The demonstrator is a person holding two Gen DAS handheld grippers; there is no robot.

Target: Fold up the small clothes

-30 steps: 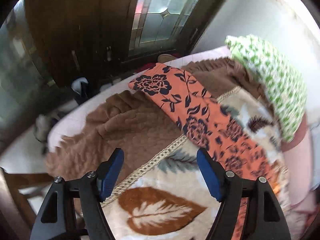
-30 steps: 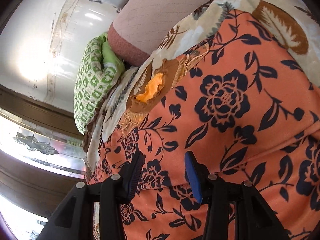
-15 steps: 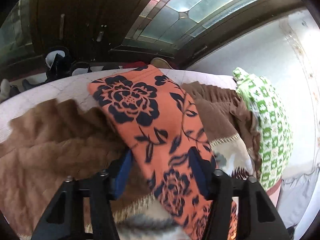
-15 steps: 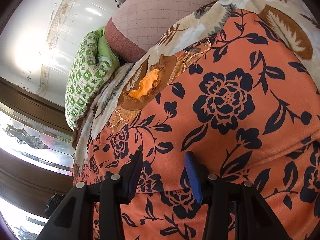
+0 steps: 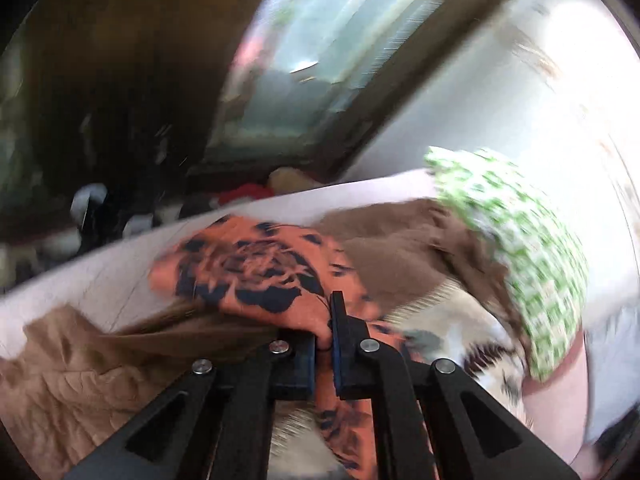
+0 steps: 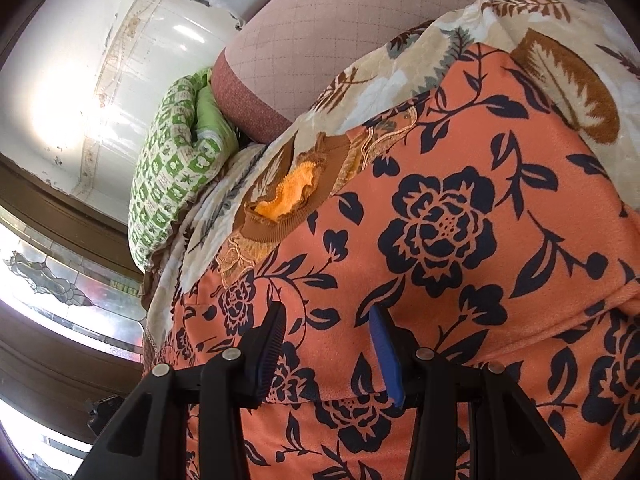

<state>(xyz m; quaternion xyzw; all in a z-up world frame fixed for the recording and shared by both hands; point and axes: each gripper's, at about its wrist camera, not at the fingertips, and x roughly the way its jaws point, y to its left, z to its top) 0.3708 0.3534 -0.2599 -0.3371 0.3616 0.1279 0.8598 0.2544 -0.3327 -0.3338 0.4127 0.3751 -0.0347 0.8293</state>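
My left claw (image 5: 325, 346) is pinching tight on the orange flowery cloth (image 5: 256, 276), and my right claw (image 6: 326, 354) sits open on top of it.

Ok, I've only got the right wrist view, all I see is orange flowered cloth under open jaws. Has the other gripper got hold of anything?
Observer: Yes. The left gripper has just closed, pinching the far end of the orange floral garment.
Operator: What's under that end?
Observer: A brown quilted blanket, bunched up beside it.
Operator: Is the right gripper in the left view?
Observer: No, it shows only the garment, the bedding and a green patterned pillow.
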